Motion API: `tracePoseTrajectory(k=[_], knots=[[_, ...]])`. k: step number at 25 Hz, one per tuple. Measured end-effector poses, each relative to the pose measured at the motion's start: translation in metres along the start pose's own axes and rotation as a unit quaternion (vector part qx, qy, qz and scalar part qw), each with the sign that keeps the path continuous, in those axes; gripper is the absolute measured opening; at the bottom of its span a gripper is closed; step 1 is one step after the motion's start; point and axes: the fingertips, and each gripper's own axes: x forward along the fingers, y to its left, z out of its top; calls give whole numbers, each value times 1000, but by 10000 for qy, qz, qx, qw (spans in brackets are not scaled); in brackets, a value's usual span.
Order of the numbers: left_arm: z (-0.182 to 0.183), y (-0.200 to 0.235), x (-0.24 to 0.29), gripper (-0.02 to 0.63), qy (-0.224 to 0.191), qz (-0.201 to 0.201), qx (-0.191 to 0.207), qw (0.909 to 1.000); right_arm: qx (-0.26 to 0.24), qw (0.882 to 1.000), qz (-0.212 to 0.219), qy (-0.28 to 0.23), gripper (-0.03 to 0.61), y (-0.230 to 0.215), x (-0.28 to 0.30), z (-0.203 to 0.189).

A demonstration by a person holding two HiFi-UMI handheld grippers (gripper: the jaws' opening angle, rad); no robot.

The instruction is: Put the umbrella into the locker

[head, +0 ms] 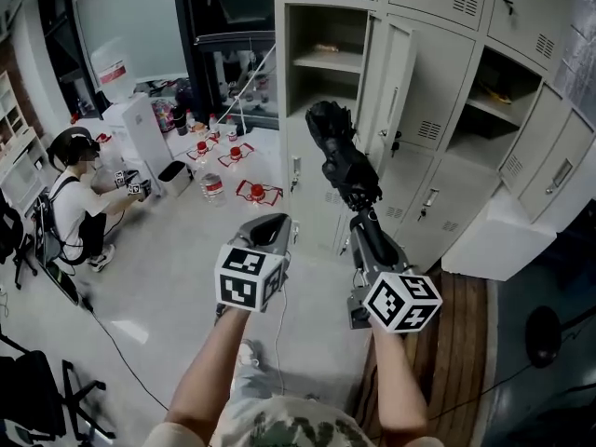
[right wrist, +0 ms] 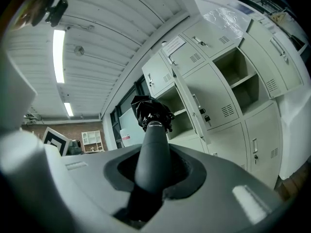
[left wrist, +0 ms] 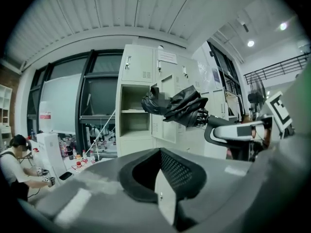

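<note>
The task is partly done: the umbrella [head: 337, 152] is picked up and carried to the locker [head: 428, 110], but it is not yet inside.

The right gripper [head: 365, 250] is clenched on the umbrella's dark handle. Its own view shows the handle running straight out between the jaws, with the folded black canopy bunched at the far end. In the head view the umbrella points toward 12 o'clock from that gripper and is raised in the air, touching nothing else.

The open compartment [head: 326, 59], with its shelf, lies at about 11 o'clock from the canopy, close but apart from it. Its door [head: 396, 82] stands swung out at 1 o'clock, so the way in looks clear.

The left gripper [head: 268, 229] hangs at 9 o'clock of the right one. Its jaws are slightly parted and grasp nothing.

What remains, as I judge it, is to bring the canopy end toward 11 o'clock into the opening, lay the umbrella on the shelf or compartment floor, and let go. Shutting the door may follow.

A person [head: 74, 208] sits on the floor far off at 9 o'clock.
</note>
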Motion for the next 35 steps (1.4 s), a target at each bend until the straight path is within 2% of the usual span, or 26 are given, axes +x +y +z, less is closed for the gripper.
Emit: tracePoseTrajectory(k=[6,11,19,25,35], knots=[[2,45,40,5,106,-472,-277,9984,-111,9994,-325,-13,94,-3,50,-2],[9,87,70,5,209,-961,-573,9935,-100,9975,-693,-54,94,1,94,-1],[26,149,103,5,198,-1309,-139,9911,-19,9921,-1243,-186,94,17,155,-3],[28,166,121,5,214,-1780,60,9838,5,9868,-1599,-243,94,21,187,-6],[23,191,147,5,131,-2069,85,9782,-45,9809,-1931,-217,94,14,228,-14]])
